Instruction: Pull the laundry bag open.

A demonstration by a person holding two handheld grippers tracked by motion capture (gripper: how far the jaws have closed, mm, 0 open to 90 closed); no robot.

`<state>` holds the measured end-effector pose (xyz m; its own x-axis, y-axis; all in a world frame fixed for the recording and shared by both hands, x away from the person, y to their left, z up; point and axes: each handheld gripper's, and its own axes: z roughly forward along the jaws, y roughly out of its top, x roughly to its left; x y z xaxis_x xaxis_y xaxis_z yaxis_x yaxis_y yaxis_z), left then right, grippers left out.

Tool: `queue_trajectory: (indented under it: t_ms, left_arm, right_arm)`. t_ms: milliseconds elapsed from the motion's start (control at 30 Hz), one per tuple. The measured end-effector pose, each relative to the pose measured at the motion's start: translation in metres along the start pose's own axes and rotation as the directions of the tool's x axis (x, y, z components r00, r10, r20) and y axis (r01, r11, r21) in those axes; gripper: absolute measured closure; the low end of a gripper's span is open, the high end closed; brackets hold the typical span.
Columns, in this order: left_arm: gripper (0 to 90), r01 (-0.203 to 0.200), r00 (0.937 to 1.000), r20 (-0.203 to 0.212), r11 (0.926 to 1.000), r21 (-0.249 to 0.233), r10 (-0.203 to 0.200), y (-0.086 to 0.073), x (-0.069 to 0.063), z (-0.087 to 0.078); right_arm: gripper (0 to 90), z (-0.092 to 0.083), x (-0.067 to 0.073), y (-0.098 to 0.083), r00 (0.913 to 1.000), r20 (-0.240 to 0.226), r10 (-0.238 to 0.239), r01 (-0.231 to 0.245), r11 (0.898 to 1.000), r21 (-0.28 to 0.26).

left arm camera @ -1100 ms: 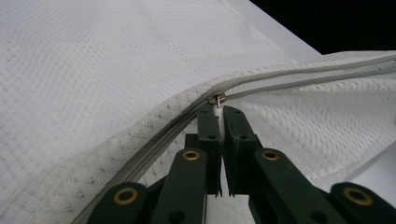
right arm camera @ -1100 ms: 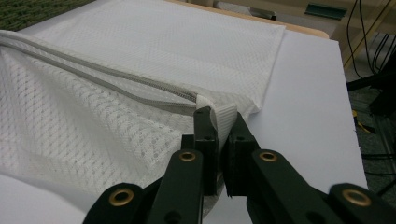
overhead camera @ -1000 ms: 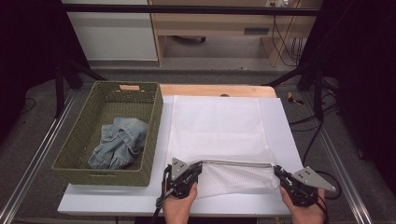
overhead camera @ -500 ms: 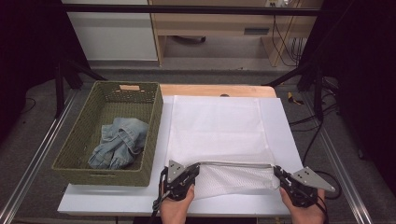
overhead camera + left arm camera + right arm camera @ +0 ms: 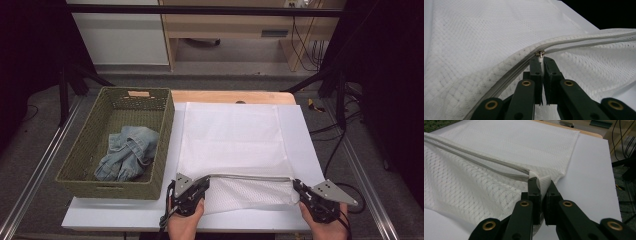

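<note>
White tabletop point(image 5: 310, 150): mesh bag's point(image 5: 232, 140) zipper point(image 5: 250, 176) runs left-right

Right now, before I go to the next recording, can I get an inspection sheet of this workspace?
Surface: white table top, bare at its right edge.
Job's things: white mesh laundry bag lying flat, zipper along its near edge, partly open; zipper pull at the left end.
Clutter: green woven basket at left, holding a denim garment.
Grippers: left gripper shut on the pull tab; right gripper shut on the bag's corner tab.
Cables: black leads on the floor at right.
Surroundings: wooden desk behind, dark stands.
</note>
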<state>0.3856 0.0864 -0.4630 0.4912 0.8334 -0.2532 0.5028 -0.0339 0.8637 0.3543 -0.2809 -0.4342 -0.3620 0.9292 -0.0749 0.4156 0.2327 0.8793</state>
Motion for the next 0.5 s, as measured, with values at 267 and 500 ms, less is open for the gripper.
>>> queue_trajectory:
  t_ms: [267,500]
  left_arm:
    - [86.5,0.004,0.9998,-0.022,1.0000,-0.004,-0.004,-0.0002,0.0047,-0.0039]
    - [86.4,0.006,0.9993,-0.038,0.9999,-0.009,-0.006,-0.0003,0.0073,-0.0065]
  right_arm:
    - [86.2,0.0000,-0.0007,-0.0015,1.0000,0.002,0.002,-0.002,1.000,0.009]
    - [86.2,0.0002,-0.0019,-0.0022,1.0000,-0.001,0.006,-0.006,1.000,0.012]
